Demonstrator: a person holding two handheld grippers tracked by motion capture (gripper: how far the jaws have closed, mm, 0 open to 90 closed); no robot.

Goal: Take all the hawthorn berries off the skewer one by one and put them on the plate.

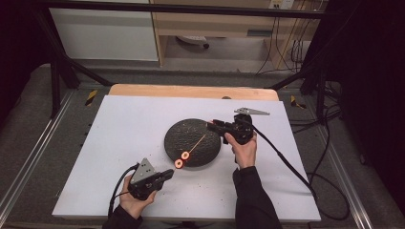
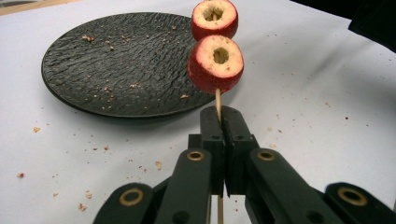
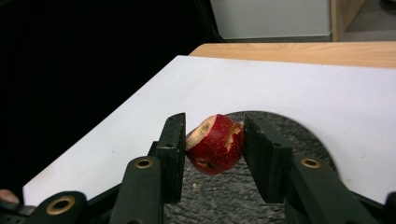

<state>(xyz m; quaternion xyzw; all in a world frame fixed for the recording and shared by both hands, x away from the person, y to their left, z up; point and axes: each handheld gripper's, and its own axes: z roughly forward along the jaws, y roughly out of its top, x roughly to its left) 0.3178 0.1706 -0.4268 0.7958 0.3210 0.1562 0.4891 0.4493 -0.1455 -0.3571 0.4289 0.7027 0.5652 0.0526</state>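
Observation:
A thin wooden skewer (image 2: 217,99) carries two cored red fruits, one (image 2: 215,63) just above my left gripper (image 2: 220,114) and another (image 2: 214,18) farther up. The left gripper's jaws are shut on the skewer's lower end. From above, the skewer (image 1: 198,142) slants over the dark round plate (image 1: 191,129), and the left gripper (image 1: 169,173) sits near the front of the table. My right gripper (image 3: 212,128) is shut on a third red fruit (image 3: 217,147), held above the plate (image 3: 308,140). In the high view the right gripper (image 1: 211,125) hovers at the plate's right rim.
A white sheet (image 1: 129,124) covers the tabletop, with a wooden edge (image 1: 191,90) at the back. Crumbs (image 2: 88,193) are scattered on the sheet and plate. The right gripper's cable (image 1: 286,162) trails across the sheet's right side. Dark frame posts stand around the table.

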